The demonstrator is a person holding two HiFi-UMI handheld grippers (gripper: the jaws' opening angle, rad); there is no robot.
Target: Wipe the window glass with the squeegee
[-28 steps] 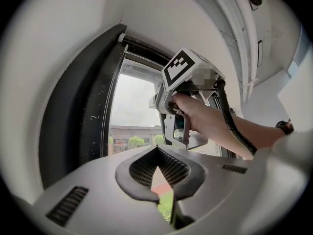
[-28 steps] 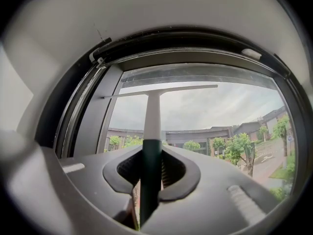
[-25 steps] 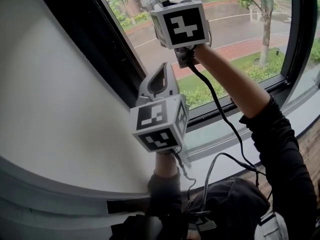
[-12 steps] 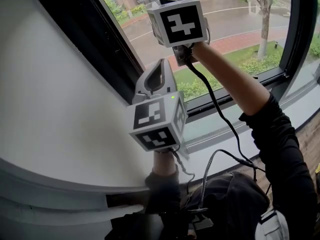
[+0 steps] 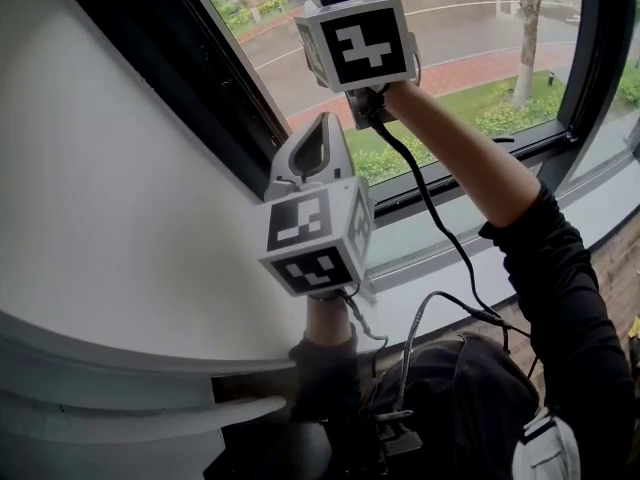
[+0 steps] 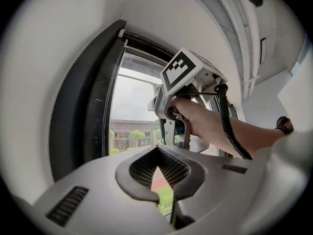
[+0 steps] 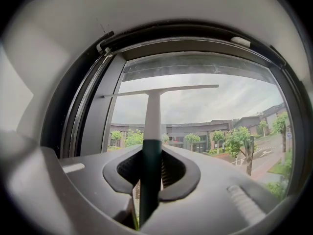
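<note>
My right gripper [image 7: 150,168] is shut on the squeegee's dark green handle [image 7: 149,170]. The white squeegee [image 7: 155,106] stands upright, its blade [image 7: 166,90] lying across the upper window glass [image 7: 220,102]. In the head view the right gripper's marker cube [image 5: 358,43] is raised high against the glass [image 5: 470,38], and the squeegee itself is hidden above the frame. My left gripper [image 5: 313,153] is held lower, near the window's lower left corner; its jaws stand shut with nothing between them [image 6: 157,168]. The left gripper view shows the right gripper's cube [image 6: 188,72] and the hand on it.
A black window frame [image 5: 190,88] runs along the left and the bottom edge [image 5: 470,173]. A white curved wall [image 5: 100,218] lies to the left. A cable [image 5: 440,228] hangs from the right gripper down along the sleeve. Trees and a road lie outside.
The head view has shifted slightly, so the window frame sits a little lower. Both grippers stay almost where they were, the left one slightly lower.
</note>
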